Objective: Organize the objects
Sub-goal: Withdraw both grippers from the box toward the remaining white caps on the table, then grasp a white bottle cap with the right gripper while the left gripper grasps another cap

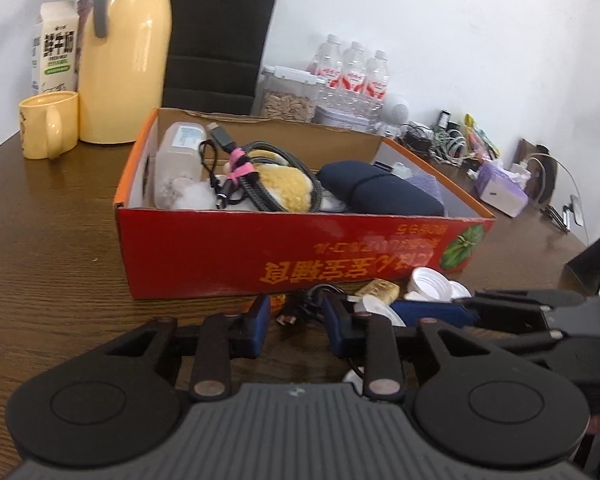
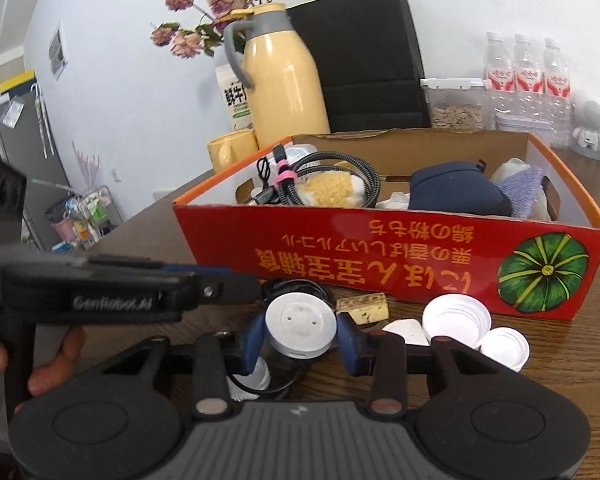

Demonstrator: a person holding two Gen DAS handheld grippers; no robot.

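A red cardboard box (image 1: 300, 248) (image 2: 380, 264) stands on the wooden table, holding a coiled braided cable (image 1: 276, 176), a navy pouch (image 1: 380, 192) and a clear plastic bottle (image 1: 176, 164). In front of it lie white caps (image 2: 456, 316), a small tan packet (image 2: 362, 308) and a black cable (image 1: 300, 306). My right gripper (image 2: 302, 336) is shut on a white round disc (image 2: 302, 326). My left gripper (image 1: 296, 320) straddles the black cable, jaws narrowed. A sliver of table shows beside the plug, so whether the pads press is unclear.
Behind the box stand a yellow thermos (image 1: 124, 60), a yellow mug (image 1: 48, 124), a milk carton (image 1: 56, 48), a black paper bag (image 2: 360, 52), a seed container (image 2: 456, 104) and water bottles (image 2: 528, 76). A tissue pack (image 1: 500, 188) and tangled cords (image 1: 440, 140) lie at the right.
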